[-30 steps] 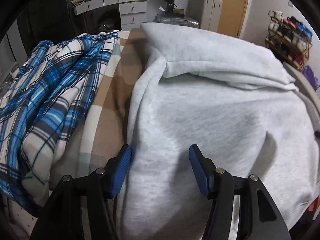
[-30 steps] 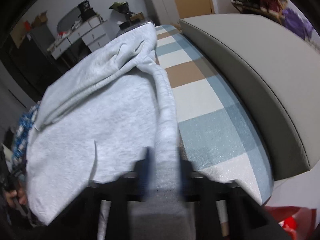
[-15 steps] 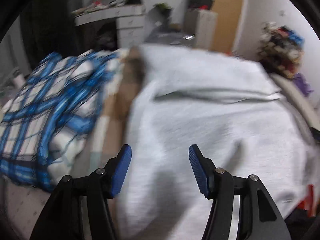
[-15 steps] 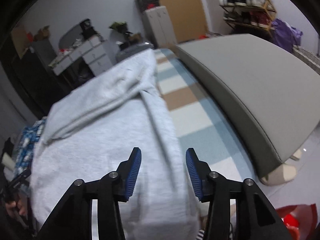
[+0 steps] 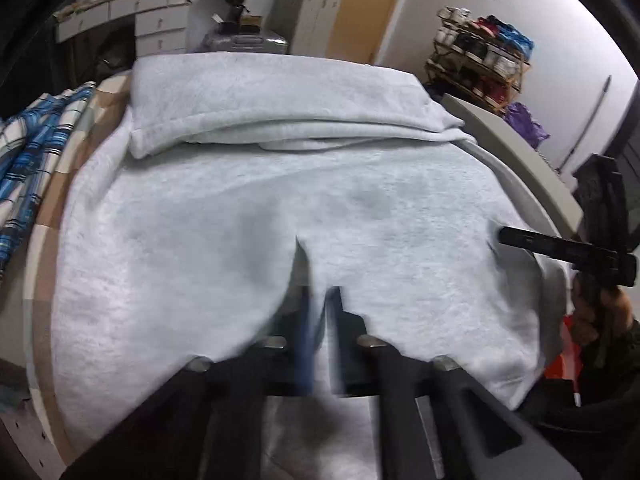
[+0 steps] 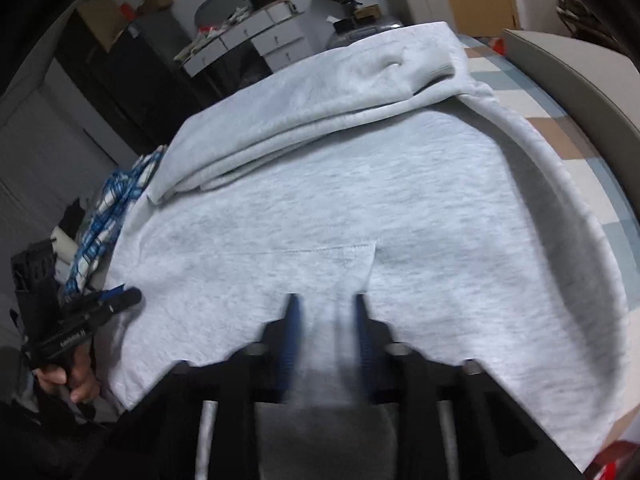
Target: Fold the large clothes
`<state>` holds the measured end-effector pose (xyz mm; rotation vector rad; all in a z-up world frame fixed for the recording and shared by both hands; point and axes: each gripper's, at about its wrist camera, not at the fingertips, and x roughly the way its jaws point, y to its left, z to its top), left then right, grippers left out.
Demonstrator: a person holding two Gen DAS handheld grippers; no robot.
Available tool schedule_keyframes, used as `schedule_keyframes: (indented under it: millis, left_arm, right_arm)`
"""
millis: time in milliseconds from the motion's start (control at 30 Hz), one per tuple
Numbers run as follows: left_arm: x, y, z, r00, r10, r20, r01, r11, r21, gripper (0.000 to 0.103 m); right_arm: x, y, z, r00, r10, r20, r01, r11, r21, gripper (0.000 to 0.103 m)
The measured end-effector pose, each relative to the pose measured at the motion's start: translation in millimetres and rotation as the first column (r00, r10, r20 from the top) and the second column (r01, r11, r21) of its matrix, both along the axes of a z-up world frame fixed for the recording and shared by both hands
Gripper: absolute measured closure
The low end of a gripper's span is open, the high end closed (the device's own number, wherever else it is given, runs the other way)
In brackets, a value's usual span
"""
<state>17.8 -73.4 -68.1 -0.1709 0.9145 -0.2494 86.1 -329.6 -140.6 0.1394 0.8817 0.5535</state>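
- My left gripper (image 5: pixel 318 312), at the bottom centre of its view, has its jaws closed on the near hem of the grey sweatshirt (image 5: pixel 280 208); a pinch of fabric sits between the blurred blue pads.
- My right gripper (image 6: pixel 326 320) is closing its jaws on the same hem, with grey cloth between the pads.
- I judge the fold about half done: the far part of the sweatshirt is already doubled over across the top of the frame, and the near hem has yet to be carried up to it.
- The garment lies on a checked bed cover (image 6: pixel 576 136). Bare cover at the right of the right view gives room; a blue plaid shirt (image 5: pixel 36 148) crowds the left edge.
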Motion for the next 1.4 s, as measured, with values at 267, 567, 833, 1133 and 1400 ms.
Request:
schedule_keyframes:
  millis: [267, 567, 833, 1133, 1400]
  left_arm:
    - [-24.1, 10.0, 12.7, 0.995, -0.086, 0.053, 0.087, 0.996, -0.011, 0.103]
    - [-29.0, 11.4, 20.6, 0.993, -0.092, 0.075, 0.085, 0.992, 0.092, 0.098]
    - [58.8, 4.0, 24.5, 0.986, 0.015, 0.163, -0.036, 0.991, 0.129, 0.058]
    - [77.1, -3.8, -25.6, 0.999, -0.015, 0.037, 0.005, 0.965, 0.263, 0.055]
    - [73.9, 2.9, -24.7, 0.999, -0.02, 0.043, 0.009, 0.972, 0.236, 0.051]
  right_arm:
    - [-12.0, -36.0, 1.2, 0.999, -0.035, -0.015, 0.036, 0.997, 0.072, 0.096]
    - [-14.9, -19.3, 32.2, 0.993, -0.063, 0.101, 0.066, 0.997, -0.033, 0.072]
    - [36.8, 48.9, 42.1, 0.992, 0.016, 0.128, -0.006, 0.997, -0.076, 0.062]
    - [51.1, 96.2, 3.1, 0.984, 0.132, 0.123, -0.091, 0.952, -0.291, 0.062]
    - [55.7, 110.3, 23.6, 0.989, 0.085, 0.119, -0.053, 0.967, -0.248, 0.055]
